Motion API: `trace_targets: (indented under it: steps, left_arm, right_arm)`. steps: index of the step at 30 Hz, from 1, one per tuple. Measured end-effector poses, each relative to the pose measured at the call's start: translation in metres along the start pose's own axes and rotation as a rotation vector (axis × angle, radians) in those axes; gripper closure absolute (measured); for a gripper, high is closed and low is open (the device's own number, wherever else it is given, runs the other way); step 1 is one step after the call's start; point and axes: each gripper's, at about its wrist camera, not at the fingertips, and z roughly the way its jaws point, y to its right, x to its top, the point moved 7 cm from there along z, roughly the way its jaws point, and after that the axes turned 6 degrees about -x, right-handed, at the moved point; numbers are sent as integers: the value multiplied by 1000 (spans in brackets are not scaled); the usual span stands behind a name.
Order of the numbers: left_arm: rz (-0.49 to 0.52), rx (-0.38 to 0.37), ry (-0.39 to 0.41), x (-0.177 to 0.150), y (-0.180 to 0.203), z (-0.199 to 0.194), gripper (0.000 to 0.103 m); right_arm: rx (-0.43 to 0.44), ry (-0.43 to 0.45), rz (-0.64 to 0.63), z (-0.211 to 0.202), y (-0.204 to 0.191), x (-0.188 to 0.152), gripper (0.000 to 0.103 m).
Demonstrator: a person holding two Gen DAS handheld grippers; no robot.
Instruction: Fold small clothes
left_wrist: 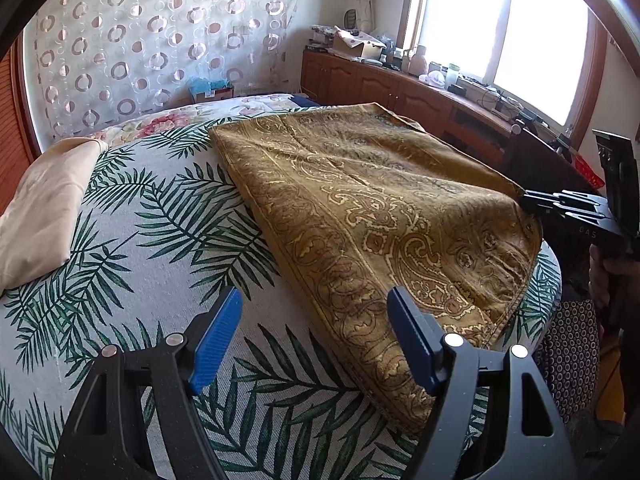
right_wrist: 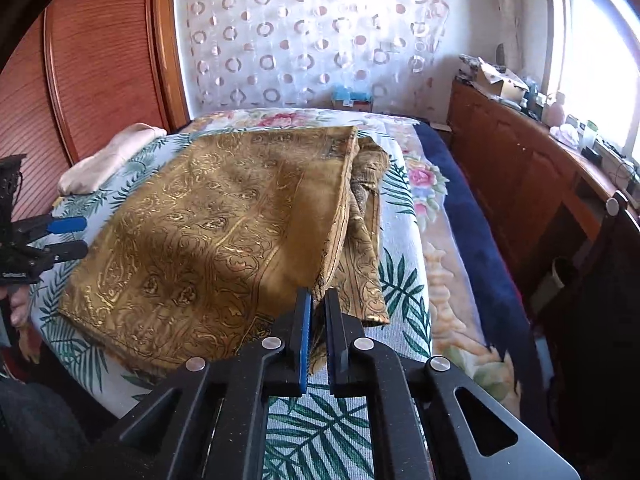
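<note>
A golden-brown paisley cloth [left_wrist: 372, 208] lies on the palm-leaf bedspread [left_wrist: 160, 272]; it also shows in the right wrist view [right_wrist: 208, 224]. My left gripper [left_wrist: 314, 312] is open and empty, hovering over the cloth's near left edge. It shows at the left of the right wrist view [right_wrist: 82, 236]. My right gripper [right_wrist: 318, 300] is shut on the cloth's corner and lifts that edge off the bed. It shows at the right of the left wrist view [left_wrist: 528, 202]. A second layer of cloth [right_wrist: 366, 240] lies underneath.
A folded beige garment [left_wrist: 44, 216] lies at the bed's left side. A wooden cabinet [left_wrist: 400, 88] with clutter runs along the window. A wooden headboard [right_wrist: 80, 60] stands at the left. A flowered blanket [right_wrist: 432, 200] covers the bed's right part.
</note>
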Motion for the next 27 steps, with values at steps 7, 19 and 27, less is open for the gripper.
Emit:
trace_targets:
  steps: [7, 19, 27]
  left_arm:
    - [-9, -22, -49, -13, 3, 8, 27]
    - [-31, -141, -86, -24, 18, 7, 65]
    - [-41, -193, -99, -27, 23, 4, 96]
  right_arm:
    - [-24, -50, 31, 13, 5, -4, 49]
    - [61, -87, 102, 13, 1, -5, 44]
    - [105, -66, 47, 5, -22, -11, 62]
